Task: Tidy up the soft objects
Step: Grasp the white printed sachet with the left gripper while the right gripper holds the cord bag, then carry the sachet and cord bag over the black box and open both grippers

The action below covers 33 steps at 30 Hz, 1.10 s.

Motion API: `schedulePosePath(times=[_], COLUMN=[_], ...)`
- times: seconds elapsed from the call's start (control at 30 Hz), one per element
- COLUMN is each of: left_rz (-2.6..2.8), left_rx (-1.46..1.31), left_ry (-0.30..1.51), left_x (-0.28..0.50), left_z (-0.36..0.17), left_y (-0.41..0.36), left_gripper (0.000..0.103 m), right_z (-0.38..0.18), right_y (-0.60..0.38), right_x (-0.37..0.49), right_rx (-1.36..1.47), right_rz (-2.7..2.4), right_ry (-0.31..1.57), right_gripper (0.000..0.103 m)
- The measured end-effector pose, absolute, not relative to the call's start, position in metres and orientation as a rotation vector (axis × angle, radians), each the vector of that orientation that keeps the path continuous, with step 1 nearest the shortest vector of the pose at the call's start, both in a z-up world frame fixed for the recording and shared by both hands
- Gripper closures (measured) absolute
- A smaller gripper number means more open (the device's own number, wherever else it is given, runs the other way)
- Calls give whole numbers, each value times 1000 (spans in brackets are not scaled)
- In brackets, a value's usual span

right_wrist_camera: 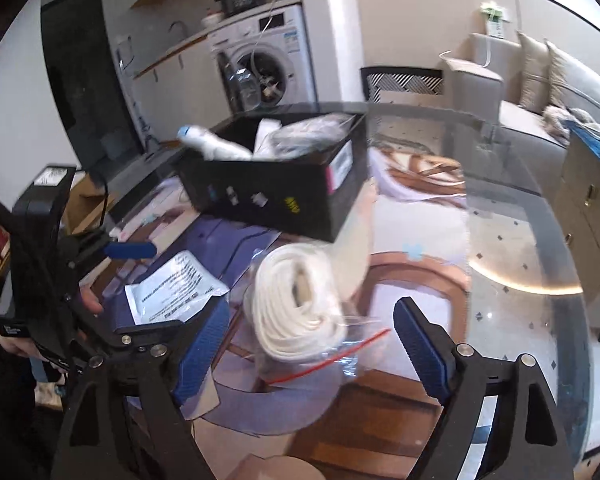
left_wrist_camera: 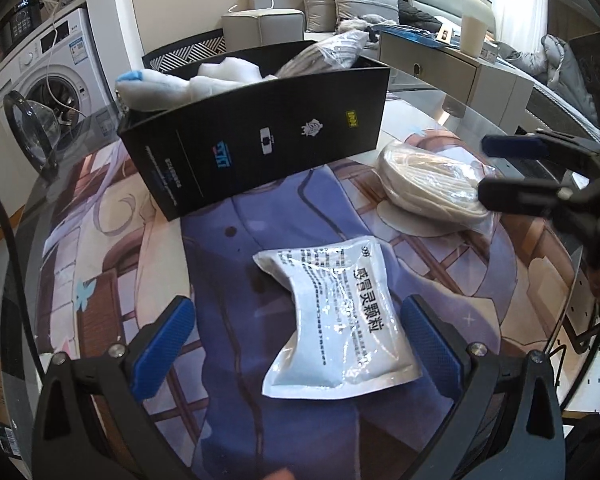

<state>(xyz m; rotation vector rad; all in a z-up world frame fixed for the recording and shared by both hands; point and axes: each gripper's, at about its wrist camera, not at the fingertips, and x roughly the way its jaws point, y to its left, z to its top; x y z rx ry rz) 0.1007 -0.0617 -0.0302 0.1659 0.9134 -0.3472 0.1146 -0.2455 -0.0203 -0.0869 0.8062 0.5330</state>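
Observation:
A black box stands on the table and holds a white plush toy and a bagged soft item. A white medicine pouch with printed text lies between the pads of my open left gripper. A coil of white rope in a clear bag lies to the right. My right gripper is open around that bagged rope. The right gripper also shows in the left wrist view. The box and the pouch show in the right wrist view too.
The glass table carries a printed purple and brown mat. A washing machine stands at the left, a sofa with cushions behind, and a cabinet at the right. The table edge curves at the right.

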Motion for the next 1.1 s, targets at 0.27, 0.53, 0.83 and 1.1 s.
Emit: schedulePosePath(times=[0.27,0.53,0.83,1.1], left_rz=[-383,-416,-430,-438], left_rx=[160,167,104,67], left_ry=[905,880,876,861], left_x=[98,95,97,94], left_z=[-29,-24,-20,-16], left_y=[-57,-50,-37,-34], left_gripper=[19,47,66,68], right_z=[-39,-34,-46,-43], right_y=[-222,-219,-212,-205], right_x=[129,135,145,132], right_rx=[-155,-184,-220,-261], right_rz=[538,539,586,648], right_ry=[862,841,873,850], right_gripper=[16,16,23,60])
